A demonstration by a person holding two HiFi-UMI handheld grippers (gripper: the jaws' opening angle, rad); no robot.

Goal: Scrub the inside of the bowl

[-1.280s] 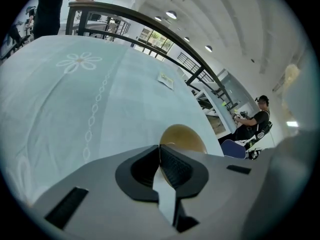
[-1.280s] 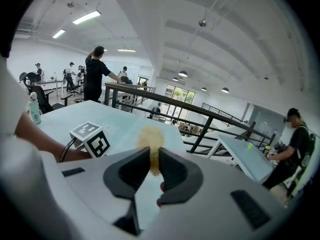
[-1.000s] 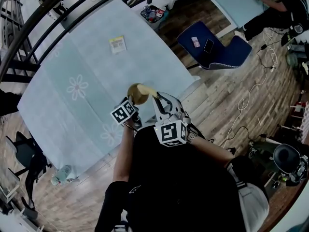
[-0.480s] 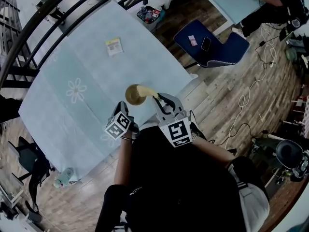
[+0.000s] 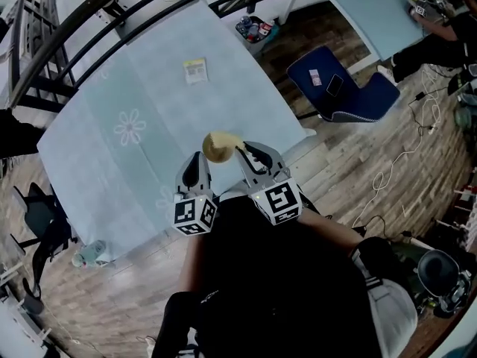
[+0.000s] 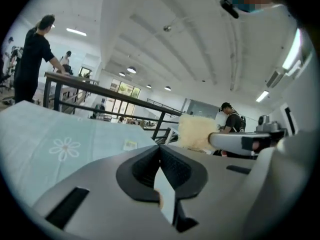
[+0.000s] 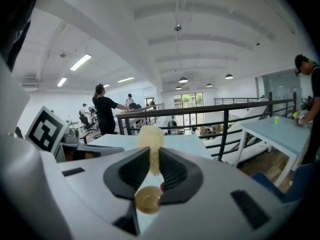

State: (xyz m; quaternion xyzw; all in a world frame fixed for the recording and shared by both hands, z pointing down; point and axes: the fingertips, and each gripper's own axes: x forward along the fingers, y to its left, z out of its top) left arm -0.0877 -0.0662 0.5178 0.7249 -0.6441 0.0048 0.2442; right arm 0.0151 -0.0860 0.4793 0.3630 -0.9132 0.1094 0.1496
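light: bright, ceiling lights (image 7: 80, 61) overhead
head view: dimmer, muted
edges: fisheye, black vignette
focus: left gripper (image 6: 160, 148) soft

Table (image 5: 153, 95) covered with a pale blue cloth; white flower print (image 5: 130, 127) noted on it. Small yellow card (image 5: 196, 71) laid flat towards the far end. Black railing (image 5: 112, 11) run along the table's far side. Bin of mixed small items (image 5: 257, 30) set just off the table's far corner. Blue chair (image 5: 343, 95) stood on the wooden floor (image 5: 350, 177) near it; dark phone (image 5: 334, 85) and small pinkish item (image 5: 314, 77) laid on the seat. Pale cable (image 5: 406, 153) trailed over the boards. Second table (image 5: 365, 6) recorded at upper right, a seated person (image 5: 447, 36) beside it. Black chair (image 5: 37, 222) at left; pale object (image 5: 93, 253) near it, possibly a bottle. Person in black (image 7: 105, 111) seen standing beyond the table in the right gripper view
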